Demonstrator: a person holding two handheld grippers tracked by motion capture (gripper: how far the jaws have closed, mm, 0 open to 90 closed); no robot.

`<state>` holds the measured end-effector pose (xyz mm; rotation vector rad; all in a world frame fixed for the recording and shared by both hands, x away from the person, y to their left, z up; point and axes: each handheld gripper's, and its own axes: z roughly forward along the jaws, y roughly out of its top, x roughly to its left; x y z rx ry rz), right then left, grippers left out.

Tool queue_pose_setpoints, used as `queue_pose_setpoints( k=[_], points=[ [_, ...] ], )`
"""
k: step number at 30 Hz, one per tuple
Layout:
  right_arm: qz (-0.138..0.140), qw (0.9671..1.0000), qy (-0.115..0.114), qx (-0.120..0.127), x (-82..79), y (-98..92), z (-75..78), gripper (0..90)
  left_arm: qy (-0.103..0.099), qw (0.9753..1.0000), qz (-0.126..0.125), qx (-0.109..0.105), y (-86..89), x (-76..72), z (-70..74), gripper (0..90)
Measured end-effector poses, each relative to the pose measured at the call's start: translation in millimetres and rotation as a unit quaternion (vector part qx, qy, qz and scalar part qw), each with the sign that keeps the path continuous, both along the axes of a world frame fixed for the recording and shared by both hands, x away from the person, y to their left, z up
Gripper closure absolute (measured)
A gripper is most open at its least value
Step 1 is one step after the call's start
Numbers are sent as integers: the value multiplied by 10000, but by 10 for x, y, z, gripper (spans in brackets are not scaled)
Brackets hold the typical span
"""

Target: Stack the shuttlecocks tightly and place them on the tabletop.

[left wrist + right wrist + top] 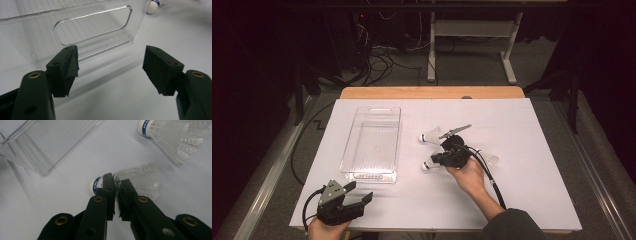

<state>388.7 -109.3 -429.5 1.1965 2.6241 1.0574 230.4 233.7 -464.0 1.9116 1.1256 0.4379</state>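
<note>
Dark room w/ cables behind desk [512,210]. Rt hand-held gripper [115,187] pinching shuttlecock [136,181] by its skirt, just right of clear bin [373,142]. Lt hand-held gripper [111,68] idling spread at bin's near end. Bin looking empty, so loading prob just starting. Second shuttlecock [172,135] lying beyond; high view hinting at a third, partly hidden.
</note>
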Motion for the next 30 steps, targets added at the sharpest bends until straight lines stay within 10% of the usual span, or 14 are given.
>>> queue_pose_setpoints(
  k=[30],
  points=[
    [193, 9993, -88, 316, -110, -137, 65, 900, 17, 10000, 24, -40, 8, 3, -3, 298]
  ],
)
